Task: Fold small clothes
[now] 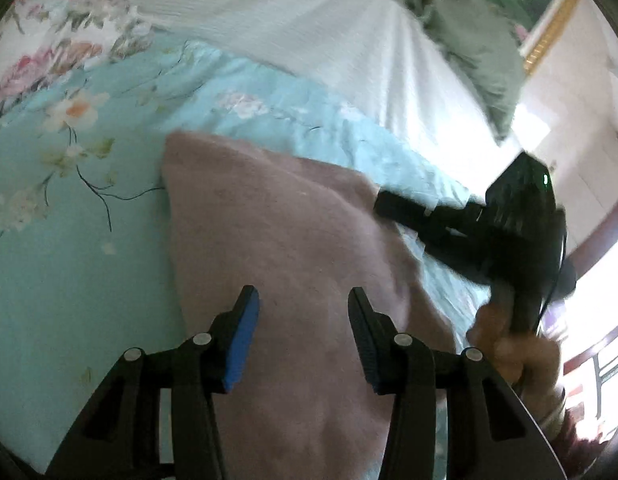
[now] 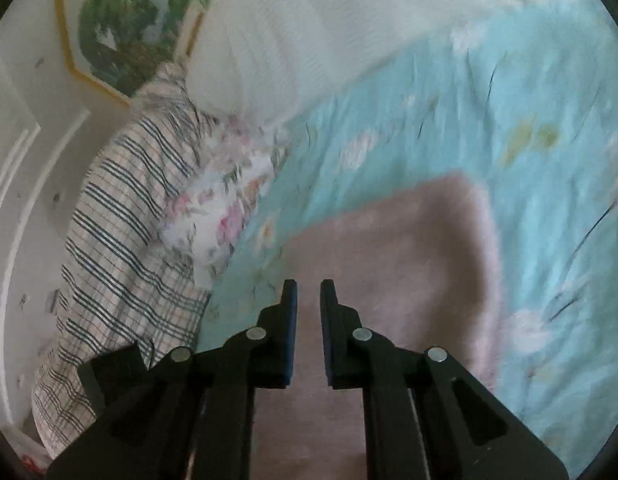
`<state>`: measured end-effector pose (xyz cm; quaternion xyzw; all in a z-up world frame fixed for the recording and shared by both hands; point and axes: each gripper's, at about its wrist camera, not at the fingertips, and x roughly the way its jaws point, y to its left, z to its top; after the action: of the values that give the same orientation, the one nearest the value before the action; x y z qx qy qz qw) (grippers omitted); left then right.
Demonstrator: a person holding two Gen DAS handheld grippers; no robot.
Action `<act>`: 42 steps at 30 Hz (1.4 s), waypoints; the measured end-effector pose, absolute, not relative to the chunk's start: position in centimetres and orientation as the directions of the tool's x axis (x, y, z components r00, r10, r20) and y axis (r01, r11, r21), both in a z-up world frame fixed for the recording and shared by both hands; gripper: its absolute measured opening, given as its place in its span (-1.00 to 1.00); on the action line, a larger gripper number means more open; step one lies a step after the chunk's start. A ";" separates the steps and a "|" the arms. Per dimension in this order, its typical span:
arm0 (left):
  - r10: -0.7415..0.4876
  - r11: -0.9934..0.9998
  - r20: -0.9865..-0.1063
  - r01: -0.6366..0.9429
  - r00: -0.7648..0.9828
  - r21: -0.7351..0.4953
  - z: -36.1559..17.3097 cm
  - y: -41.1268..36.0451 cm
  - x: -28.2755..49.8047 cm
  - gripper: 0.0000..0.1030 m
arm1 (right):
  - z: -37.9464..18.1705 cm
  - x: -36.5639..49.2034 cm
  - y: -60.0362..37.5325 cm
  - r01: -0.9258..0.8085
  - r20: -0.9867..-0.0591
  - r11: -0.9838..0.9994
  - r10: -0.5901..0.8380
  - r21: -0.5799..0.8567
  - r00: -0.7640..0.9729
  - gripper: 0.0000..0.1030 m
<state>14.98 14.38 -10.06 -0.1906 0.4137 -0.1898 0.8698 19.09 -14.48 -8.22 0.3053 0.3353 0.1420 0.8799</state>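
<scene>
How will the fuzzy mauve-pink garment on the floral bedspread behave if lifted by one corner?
The fuzzy mauve-pink garment probably droops limply: it lies flat with soft creases. Likely light. Its fuzzy surface should resist slipping.

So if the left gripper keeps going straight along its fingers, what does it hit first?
Most likely the mauve garment: the left gripper points down at it, open, with that cloth filling the gap ahead. How far off it is remains unclear.

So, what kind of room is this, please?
Most likely a bedroom. The mauve cloth lies on a bed with a turquoise floral cover, a checked pillow sits at one end, and a framed picture hangs on the wall.
</scene>
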 end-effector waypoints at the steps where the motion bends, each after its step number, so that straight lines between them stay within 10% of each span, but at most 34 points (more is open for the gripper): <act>1: -0.483 0.855 -0.665 0.146 0.569 -0.497 -11.0 14.5 16.1 -0.17 | -9.4 19.6 -14.6 0.002 -0.544 0.791 0.419 0.612 0.726 -0.75; 5: -0.451 0.870 -0.716 0.085 0.533 -0.485 -13.6 14.7 17.7 -0.87 | -13.2 20.3 -17.9 0.098 -0.578 0.788 0.354 0.607 0.735 -1.00; 24: -0.510 0.860 -0.681 0.314 0.525 -0.402 -11.3 11.4 4.0 -0.87 | -10.1 7.1 -12.7 -0.112 -0.574 0.868 0.412 0.485 0.708 -0.93; 28: -0.515 0.857 -0.719 0.300 0.467 -0.419 -15.0 10.8 2.2 -0.83 | -13.9 5.5 -13.1 0.009 -0.701 0.936 0.257 0.352 0.665 -0.93; 42: -0.515 0.857 -0.647 0.342 0.562 -0.385 -11.1 10.5 -0.1 -0.61 | -14.8 4.6 -14.2 0.031 -0.682 0.927 0.252 0.374 0.687 -0.95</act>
<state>-0.13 10.50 -11.10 -0.1084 0.3991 -0.2443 0.8771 4.60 -14.24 -14.85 0.1809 0.3911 0.0615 0.9003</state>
